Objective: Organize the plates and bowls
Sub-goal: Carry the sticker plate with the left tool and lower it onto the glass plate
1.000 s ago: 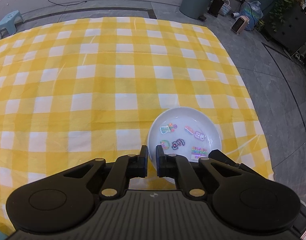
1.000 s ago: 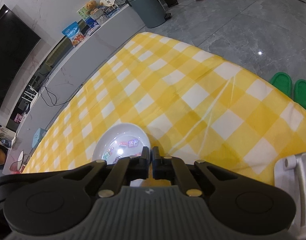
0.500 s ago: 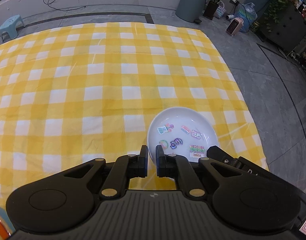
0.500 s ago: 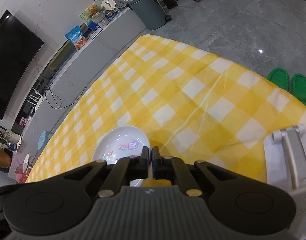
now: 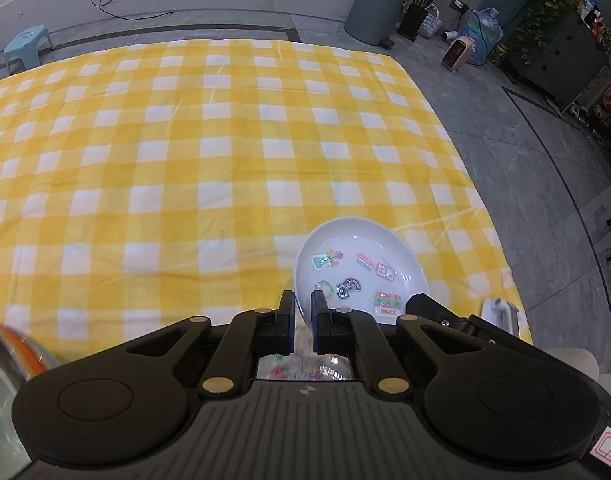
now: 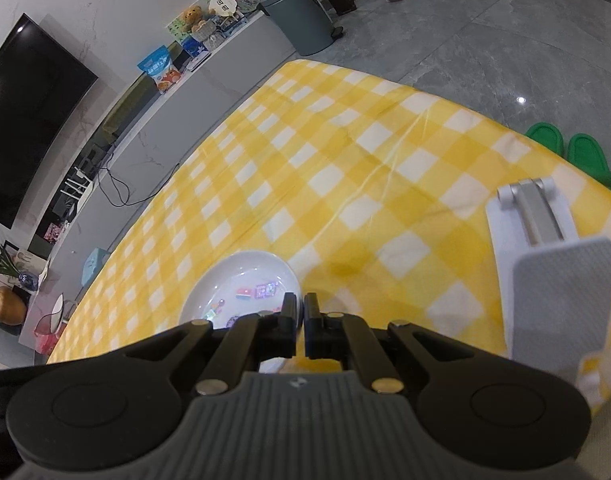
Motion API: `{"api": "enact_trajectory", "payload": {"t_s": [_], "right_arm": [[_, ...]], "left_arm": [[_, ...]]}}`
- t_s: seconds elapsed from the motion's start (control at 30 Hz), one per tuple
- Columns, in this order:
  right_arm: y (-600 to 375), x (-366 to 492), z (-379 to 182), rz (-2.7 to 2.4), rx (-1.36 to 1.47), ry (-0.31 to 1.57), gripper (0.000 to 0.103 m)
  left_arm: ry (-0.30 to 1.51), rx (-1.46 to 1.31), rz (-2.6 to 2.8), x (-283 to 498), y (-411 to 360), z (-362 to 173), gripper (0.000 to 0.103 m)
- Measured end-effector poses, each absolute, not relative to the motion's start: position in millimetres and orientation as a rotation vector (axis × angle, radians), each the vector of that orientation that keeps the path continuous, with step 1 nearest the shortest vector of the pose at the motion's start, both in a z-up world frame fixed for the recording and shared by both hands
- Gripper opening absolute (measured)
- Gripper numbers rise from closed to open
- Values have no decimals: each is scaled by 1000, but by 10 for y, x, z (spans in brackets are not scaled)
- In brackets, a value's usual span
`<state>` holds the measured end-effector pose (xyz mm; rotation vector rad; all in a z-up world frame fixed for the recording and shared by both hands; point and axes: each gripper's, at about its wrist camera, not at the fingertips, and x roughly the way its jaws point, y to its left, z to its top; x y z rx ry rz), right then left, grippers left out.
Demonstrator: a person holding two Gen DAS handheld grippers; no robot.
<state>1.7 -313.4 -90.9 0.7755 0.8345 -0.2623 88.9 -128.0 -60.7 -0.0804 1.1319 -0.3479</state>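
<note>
A white plate (image 5: 361, 268) with colourful stickers is held up over the yellow checked cloth (image 5: 185, 160). My left gripper (image 5: 303, 306) is shut on the plate's near left rim. My right gripper (image 6: 301, 312) is shut on the plate's opposite rim; the plate shows in the right wrist view (image 6: 233, 284) to the left of its fingers. The right gripper's black body (image 5: 445, 316) shows behind the plate in the left wrist view. Both grippers hold the plate above the cloth.
A grey metal stand (image 6: 545, 264) stands on the cloth at the right, also seen at the cloth's corner (image 5: 499, 314). An orange-rimmed dish edge (image 5: 9, 344) shows at the left. Grey bin (image 5: 377, 4), blue stool (image 5: 27, 42) and green slippers (image 6: 565, 152) are on the floor.
Both grippers have risen and pulled back with the plate. The plate looks smaller and higher over the cloth. The metal stand has come into fuller view on the right.
</note>
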Motion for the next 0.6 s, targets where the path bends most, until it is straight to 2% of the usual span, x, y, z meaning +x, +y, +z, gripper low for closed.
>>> {"api": "enact_trajectory", "payload": {"t_s": [0.6], "right_arm": [[-2831, -429, -880, -252, 727, 909, 1]], "left_arm": [[1161, -92, -331, 337, -977, -723, 8]]}}
